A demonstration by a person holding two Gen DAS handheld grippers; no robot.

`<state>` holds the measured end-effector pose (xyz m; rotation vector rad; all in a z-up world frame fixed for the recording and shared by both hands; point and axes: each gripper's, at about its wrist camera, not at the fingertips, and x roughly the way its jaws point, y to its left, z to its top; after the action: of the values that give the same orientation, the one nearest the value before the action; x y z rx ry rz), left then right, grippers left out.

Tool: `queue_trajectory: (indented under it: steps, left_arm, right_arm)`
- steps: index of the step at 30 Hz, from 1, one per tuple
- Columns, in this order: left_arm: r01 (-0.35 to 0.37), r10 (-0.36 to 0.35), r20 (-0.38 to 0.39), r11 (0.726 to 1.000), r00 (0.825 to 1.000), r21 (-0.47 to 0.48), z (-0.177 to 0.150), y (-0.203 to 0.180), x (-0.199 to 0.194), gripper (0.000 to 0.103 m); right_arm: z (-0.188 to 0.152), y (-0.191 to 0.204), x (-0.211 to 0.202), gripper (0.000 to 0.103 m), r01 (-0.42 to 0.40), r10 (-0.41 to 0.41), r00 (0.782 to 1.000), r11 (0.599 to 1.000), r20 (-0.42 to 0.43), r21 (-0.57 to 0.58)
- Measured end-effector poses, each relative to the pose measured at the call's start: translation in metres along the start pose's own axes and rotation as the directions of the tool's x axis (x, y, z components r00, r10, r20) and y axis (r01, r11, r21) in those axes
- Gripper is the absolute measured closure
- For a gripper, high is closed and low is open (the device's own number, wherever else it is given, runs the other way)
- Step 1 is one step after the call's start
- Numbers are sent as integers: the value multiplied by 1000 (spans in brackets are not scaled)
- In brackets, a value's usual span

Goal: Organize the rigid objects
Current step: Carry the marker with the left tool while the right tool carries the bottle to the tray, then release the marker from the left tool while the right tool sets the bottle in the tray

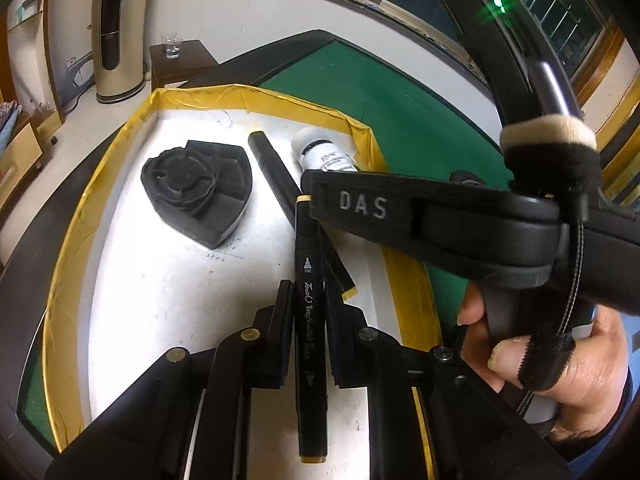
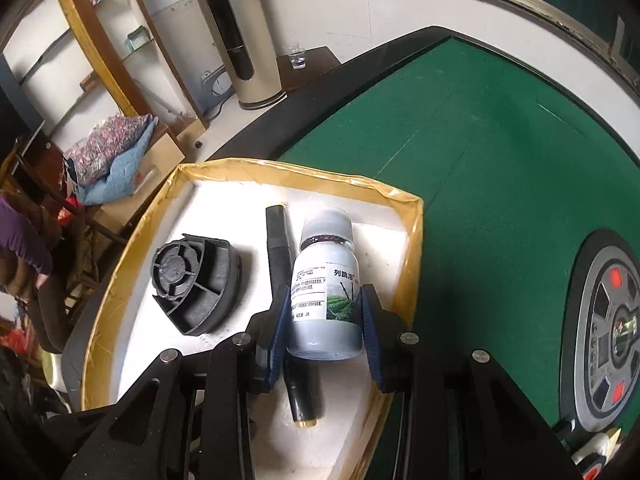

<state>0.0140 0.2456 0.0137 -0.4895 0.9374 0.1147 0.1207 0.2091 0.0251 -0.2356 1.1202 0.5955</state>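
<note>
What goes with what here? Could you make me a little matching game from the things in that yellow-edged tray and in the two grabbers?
Things:
1. marker pen
2. white bottle
3. black shield-shaped part
4. second black marker

States:
A. lying loose in the tray, beside the bottle
B. clamped in the left gripper
C. resting alone on the tray's left side
D. between the right gripper pads

Pairs: 1-B, 2-D, 3-C, 4-A
</note>
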Motion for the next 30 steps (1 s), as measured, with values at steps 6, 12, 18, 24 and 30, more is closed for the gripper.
queue_trajectory:
  steps: [6,12,18,24,30]
  left_arm:
    - [67,-69,-39,997,997,-48,-2,8,9,90]
    - [154,-153,17,986,988,-63,-5,9,-5,70]
    - [171,-165,95,984,982,-56,-7,-1,-40,46]
    - [168,-162,123,985,979,-34,-15,-21,-60,45]
    - [182,-180,145,983,973,5,-28,-44,-73,45]
  right_arm:
    - [6,-6,3,72,-42,42,999,999,9,34]
    - [1,-6,-5,69,-59,58,998,997,16,42]
    - [-5,-10,-42,61,-71,67,994,996,90,46]
    - [-18,-11,-74,60,-110,102,983,993,151,45]
    - [-49,-36,-106,60,-171,157,967,984,200,56]
